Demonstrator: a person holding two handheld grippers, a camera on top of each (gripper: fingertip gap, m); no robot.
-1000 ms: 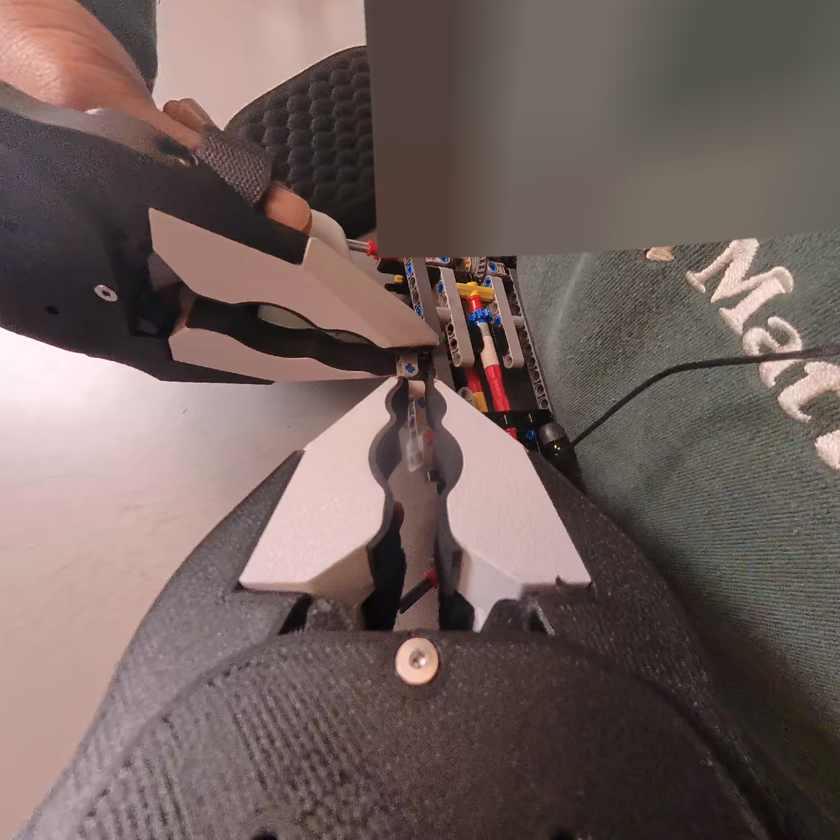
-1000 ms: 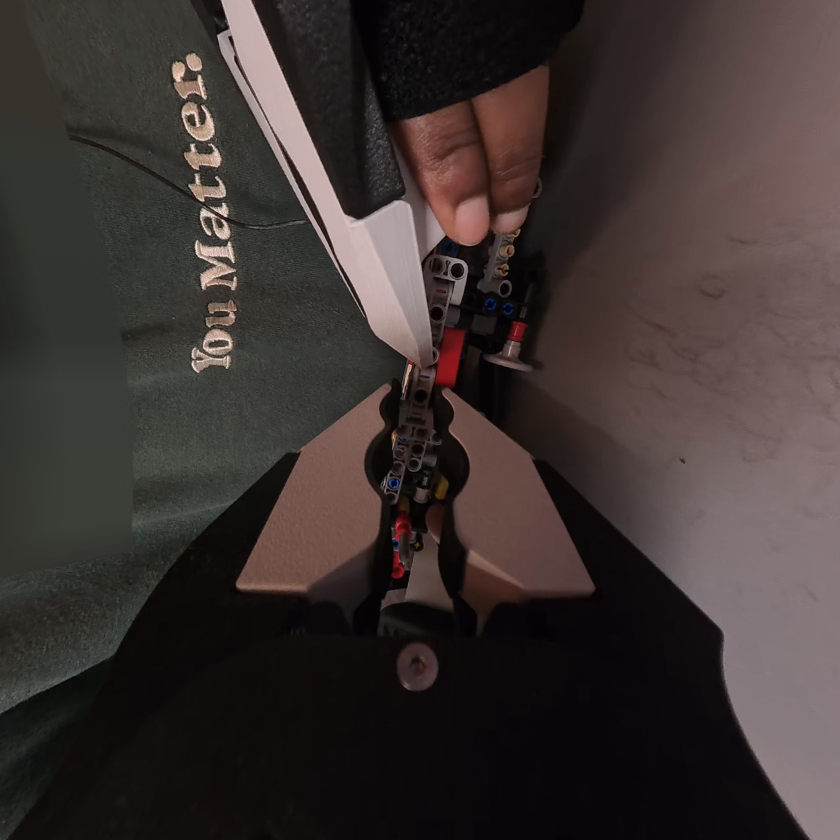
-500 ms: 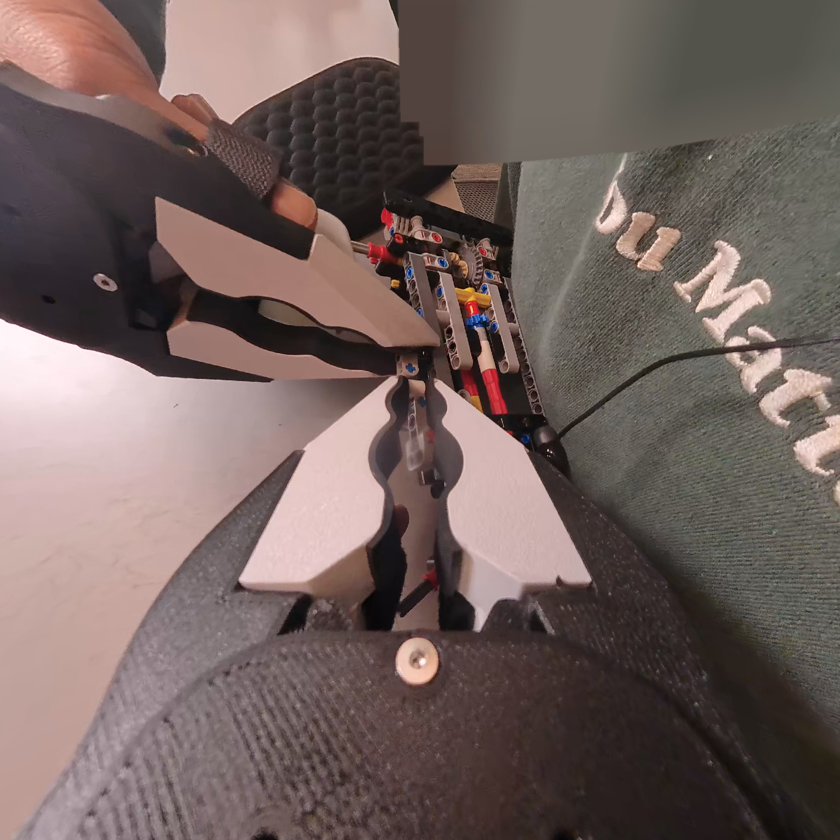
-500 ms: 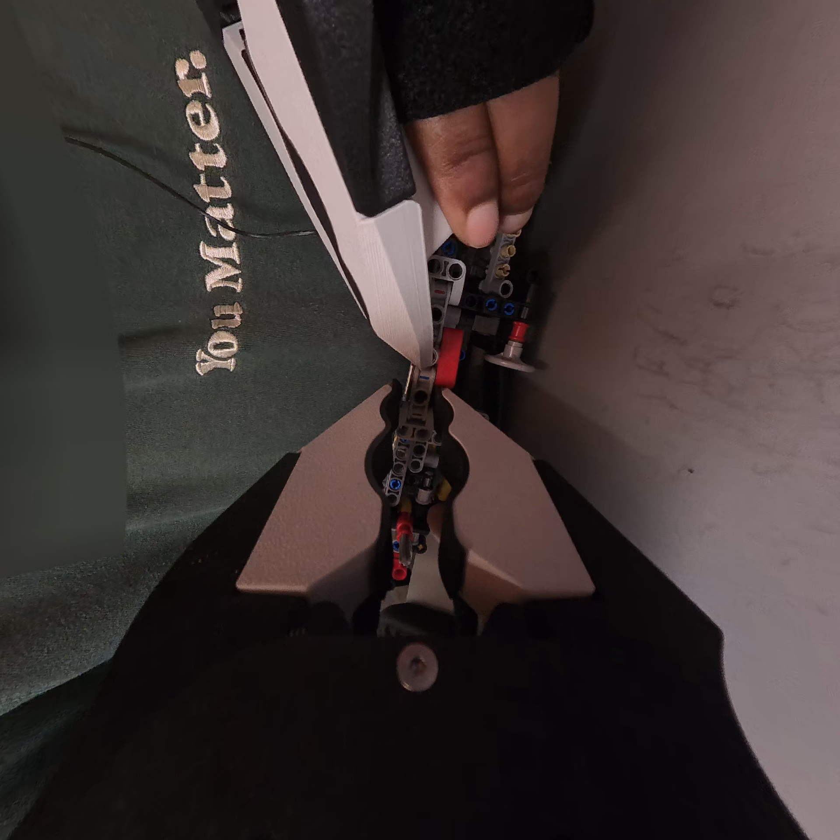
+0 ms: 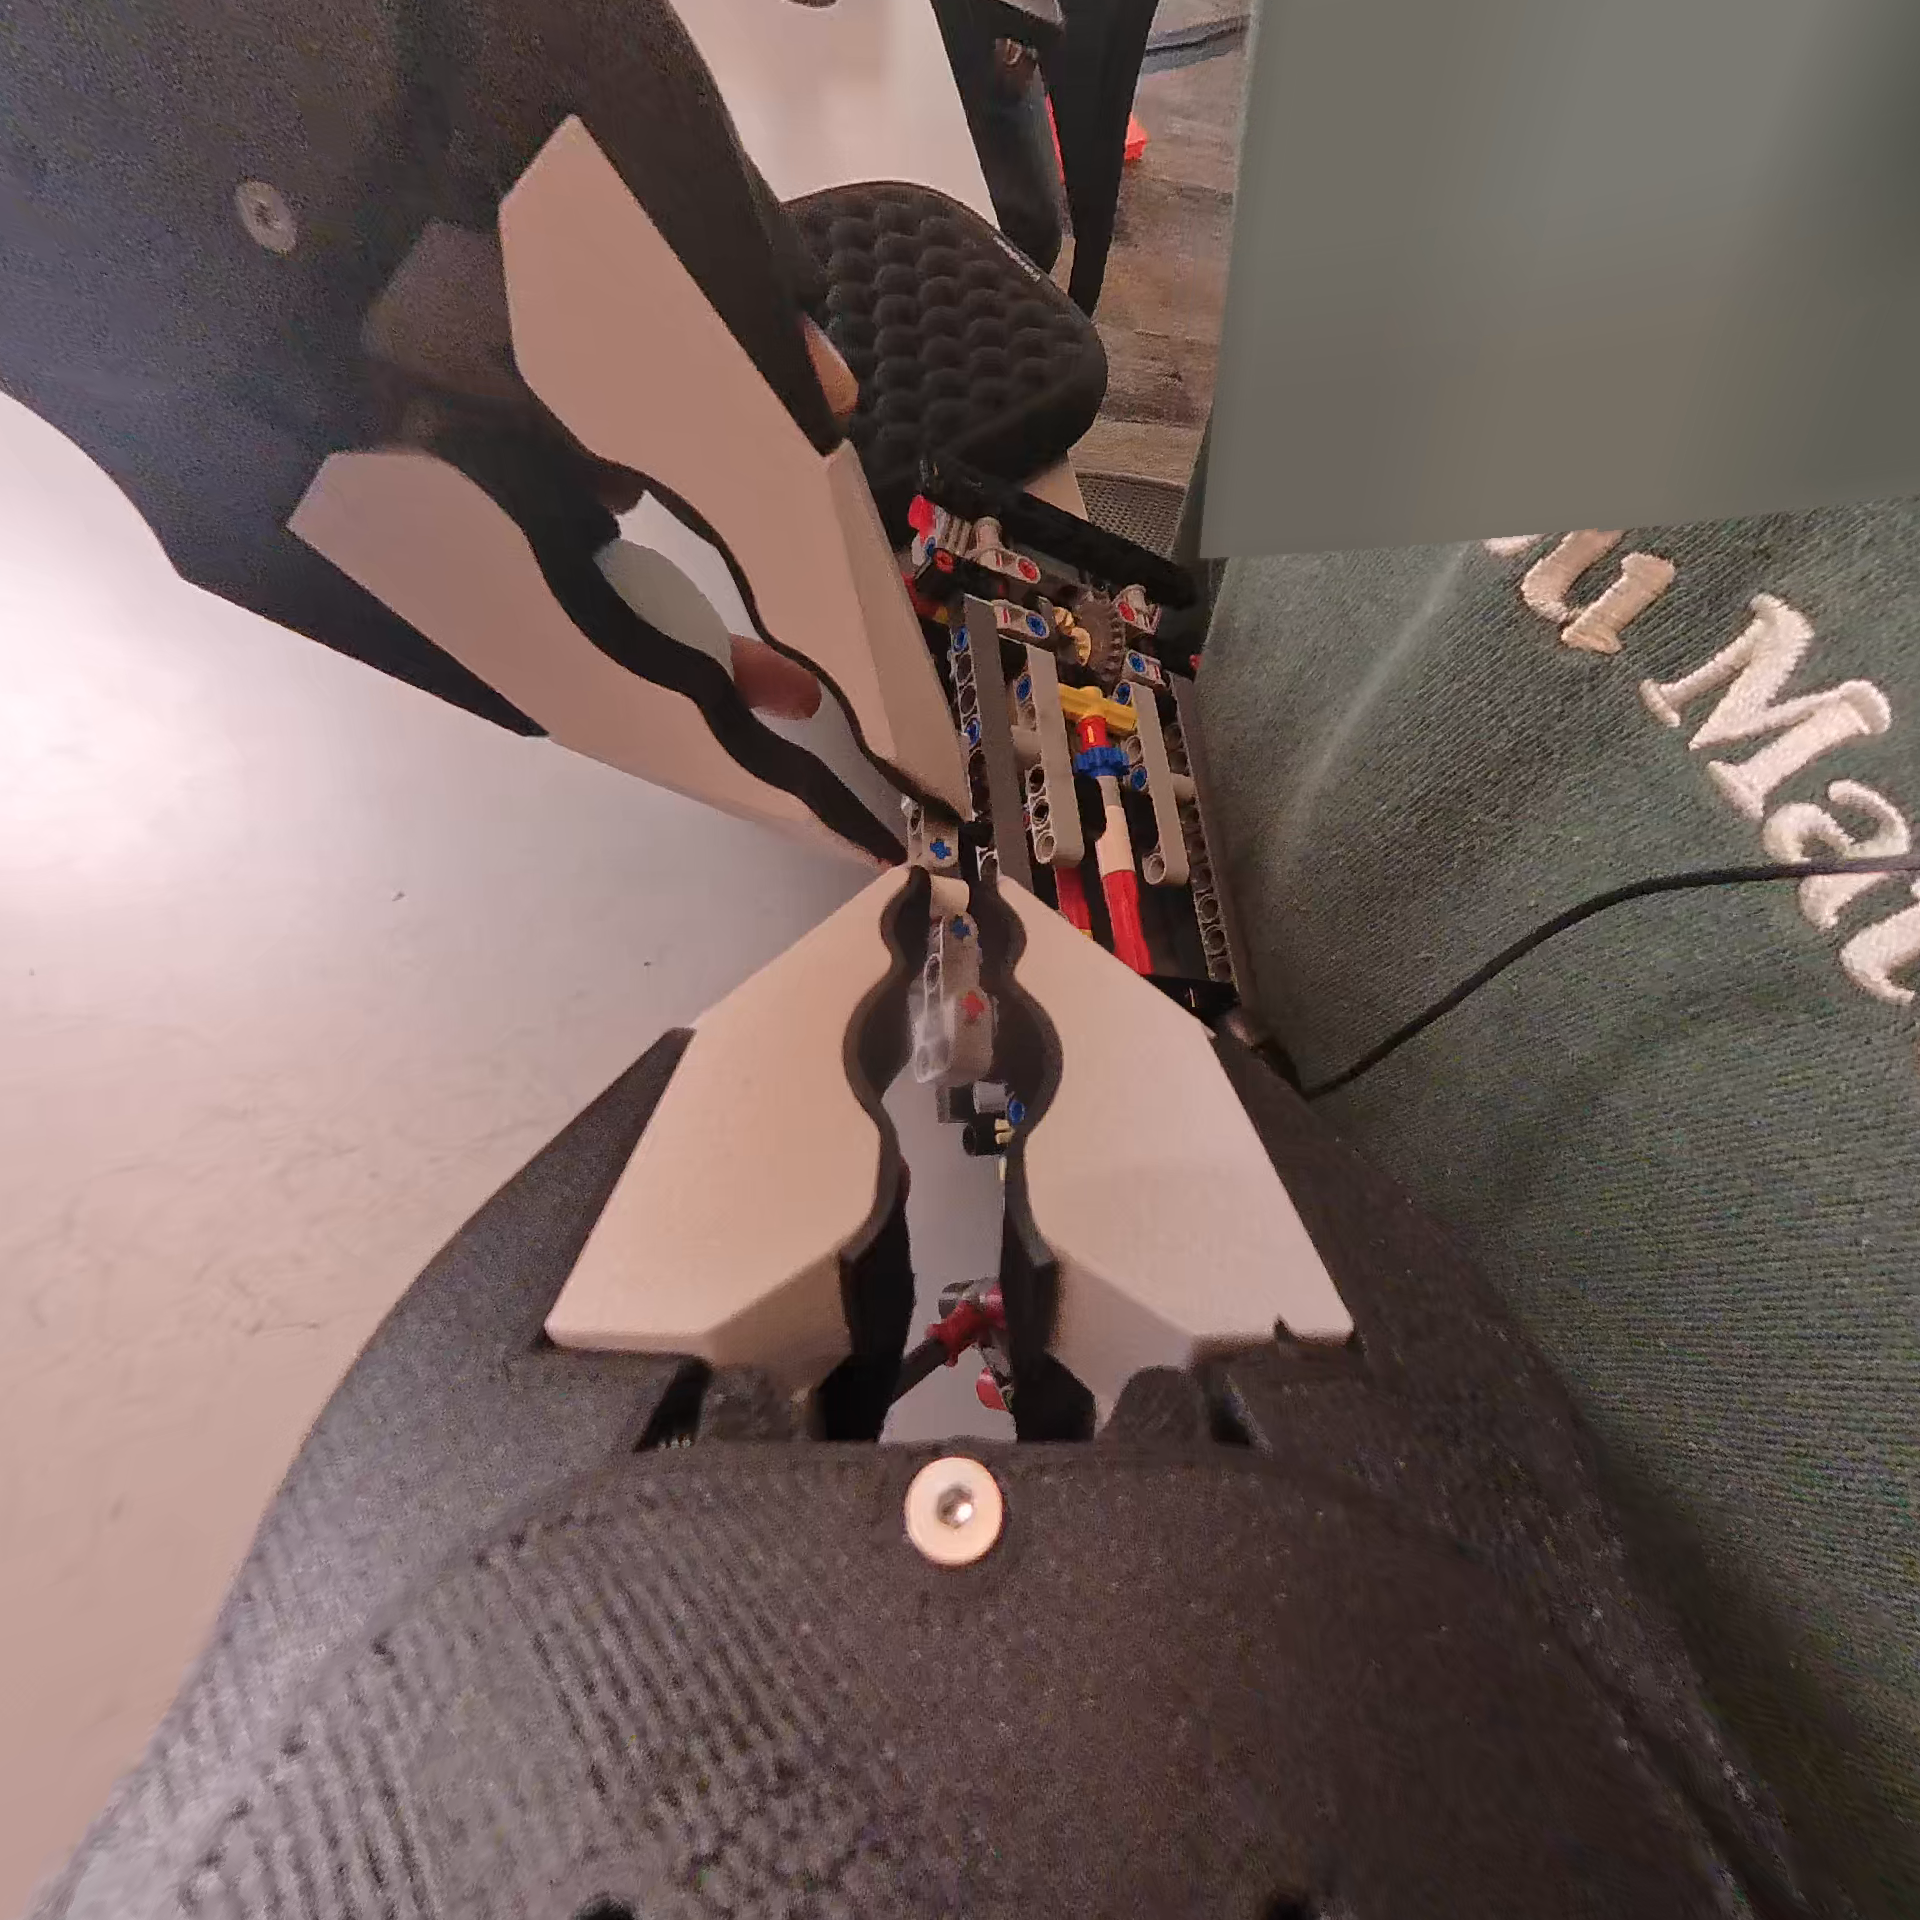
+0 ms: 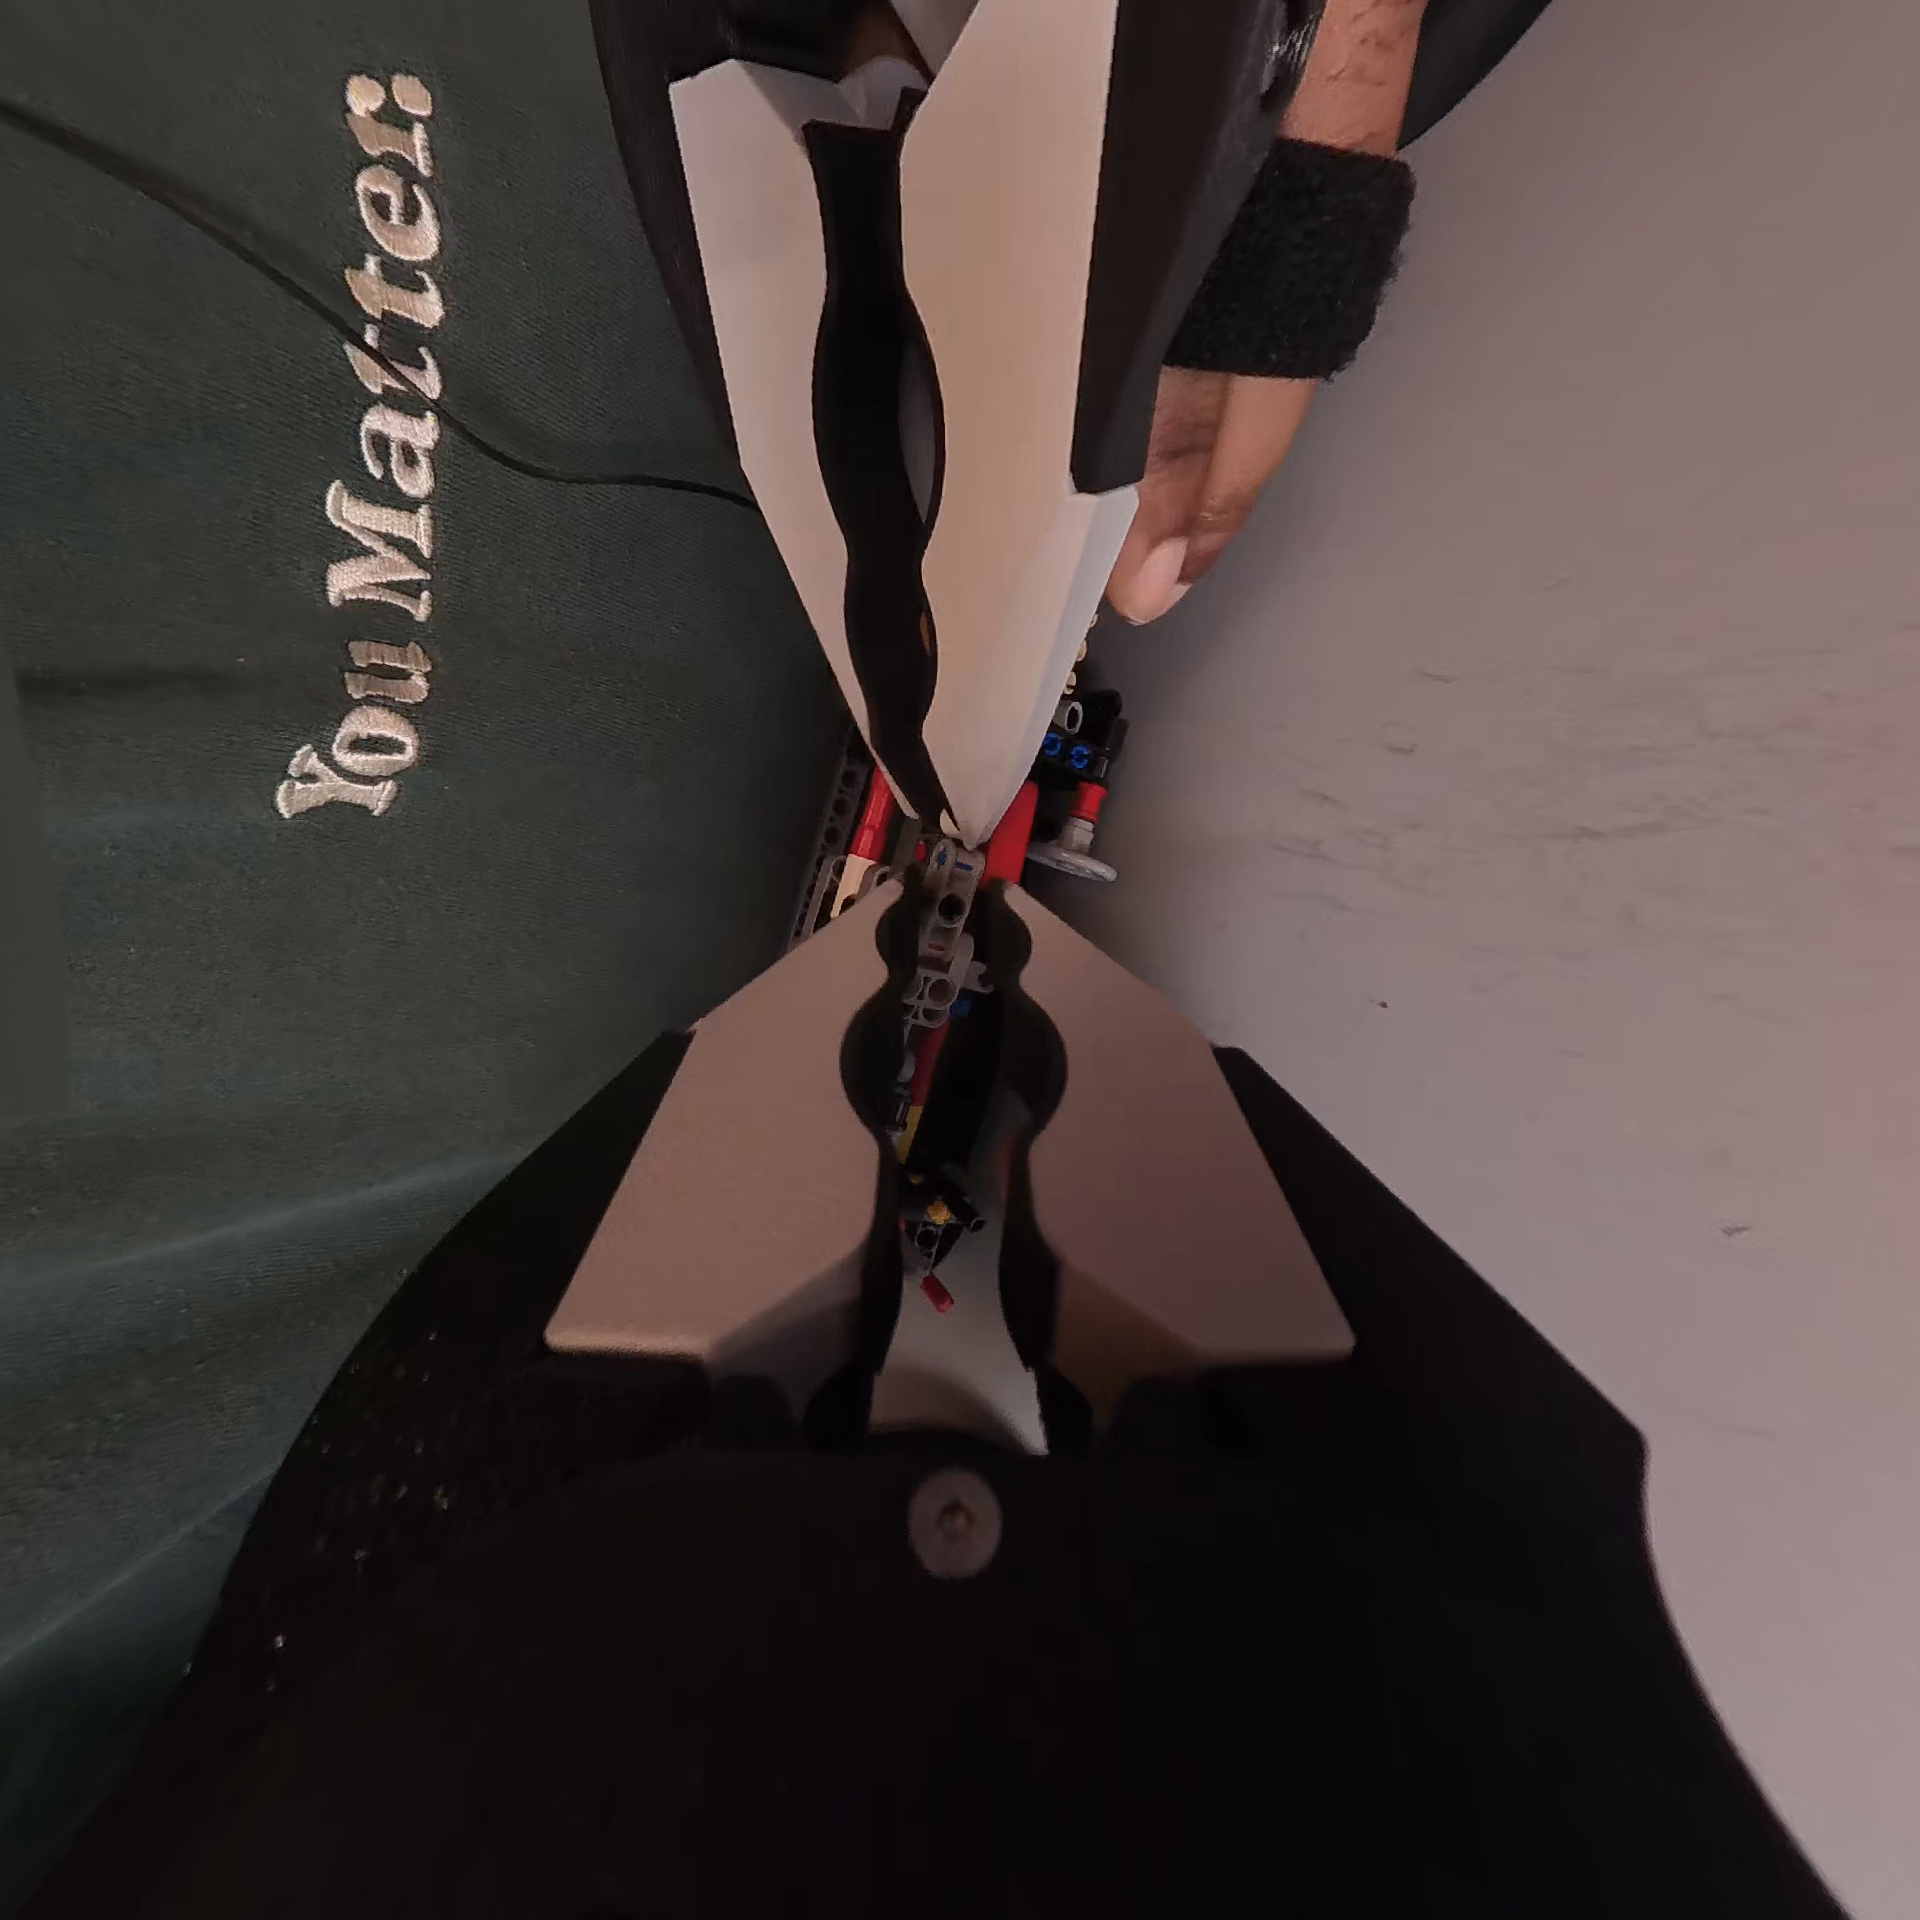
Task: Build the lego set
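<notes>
Both grippers, left [image 5: 951, 883] and right [image 6: 951, 883], clamp one grey beam [image 5: 951, 997] mid-frame; the chassis [image 5: 1081, 769] looks largely assembled, this beam unseated.

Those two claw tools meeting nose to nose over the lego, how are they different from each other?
The left gripper points along the lego model's length; the right gripper comes in from the side, over the table. Lego parts show between the left one's fingers; a person's fingertip shows behind the right one's. Both have pale wedge fingers with wavy black pads, tips seemingly pinching the same grey piece.
</notes>
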